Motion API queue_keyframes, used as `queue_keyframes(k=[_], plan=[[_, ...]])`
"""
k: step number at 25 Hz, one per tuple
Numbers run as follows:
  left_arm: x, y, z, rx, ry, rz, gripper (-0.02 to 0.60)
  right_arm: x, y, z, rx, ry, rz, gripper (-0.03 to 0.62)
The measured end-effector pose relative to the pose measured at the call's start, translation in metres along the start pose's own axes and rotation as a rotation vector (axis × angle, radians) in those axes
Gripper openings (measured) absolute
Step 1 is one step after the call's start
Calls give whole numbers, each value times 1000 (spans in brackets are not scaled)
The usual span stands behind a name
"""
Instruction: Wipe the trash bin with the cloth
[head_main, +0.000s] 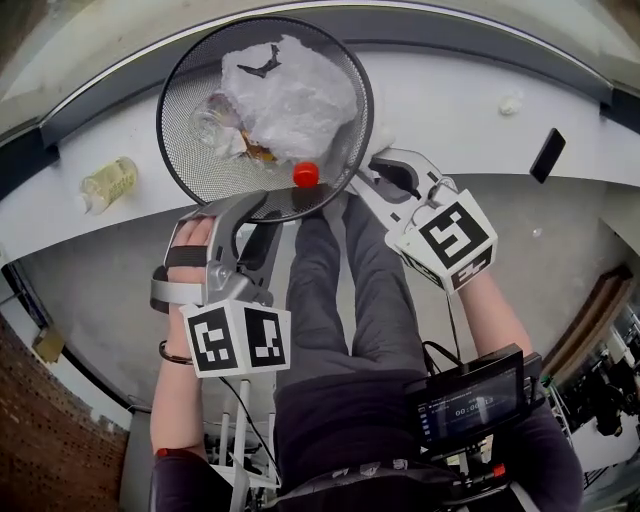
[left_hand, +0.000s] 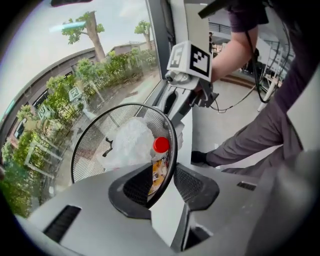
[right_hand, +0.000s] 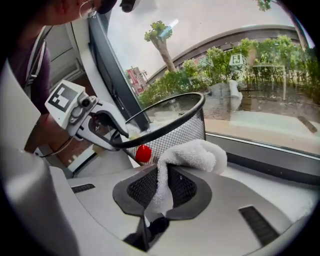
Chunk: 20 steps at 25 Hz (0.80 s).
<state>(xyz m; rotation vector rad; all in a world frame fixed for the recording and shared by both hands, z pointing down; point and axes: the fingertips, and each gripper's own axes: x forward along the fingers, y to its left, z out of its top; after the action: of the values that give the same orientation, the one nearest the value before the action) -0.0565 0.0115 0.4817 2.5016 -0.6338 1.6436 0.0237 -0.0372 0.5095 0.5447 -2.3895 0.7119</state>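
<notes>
Mesh trash bin (head_main: 185, 150) is on the white tabletop (head_main: 450, 100) by the window, tipped so its opening faces the person. Cannot tell how its base rests. Inside it are a crumpled white plastic bag (head_main: 290, 95), a clear bottle (head_main: 215, 120) and a red-capped bottle (head_main: 305, 175) lying against the near rim.

Left gripper (head_main: 252, 207) is at the near edge of the bin, pointing steeply down. In the left gripper view, the left gripper (left_hand: 165, 172) has its jaws partly apart and straddling the rim of the trash bin (left_hand: 92, 145). The rim runs diagonally between the pads, a strip of white shows between it and the right pad, and it is not clamped. The red-capped bottle (left_hand: 161, 145) and the plastic bag (left_hand: 130, 142) sit just behind the rim.

Right gripper (head_main: 372, 168) is on the right side of the bin, beside the outer wall. In the right gripper view, the right gripper (right_hand: 162, 175) has its jaws narrow and pinching a white cloth (right_hand: 192, 155). The cloth's free end is folded over in a lump above the pads, just in front of the mesh wall of the trash bin (right_hand: 185, 132). Cannot tell whether cloth and mesh touch.

A pale bottle (head_main: 108, 183) lies on the tabletop left of the bin, well apart from it. A dark flat object (head_main: 547, 155) sits far right.
</notes>
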Motion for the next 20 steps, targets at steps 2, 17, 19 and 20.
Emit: queue_keyframes(k=[2,17,19,20], plan=[[0,-2,4,-36,-10,1,128,3,15,-6,-16,22,38,48],[-30,-6,46,-128,-215,-70,128,-10,19,-11,-21,23,84,48],[-31,-1,27,-53,-139,-70,235,-24,-18,2,24,-20,-7,48],[-26,1,13,4,-77,-63,255,-29,-34,7,41,-35,-48,48]])
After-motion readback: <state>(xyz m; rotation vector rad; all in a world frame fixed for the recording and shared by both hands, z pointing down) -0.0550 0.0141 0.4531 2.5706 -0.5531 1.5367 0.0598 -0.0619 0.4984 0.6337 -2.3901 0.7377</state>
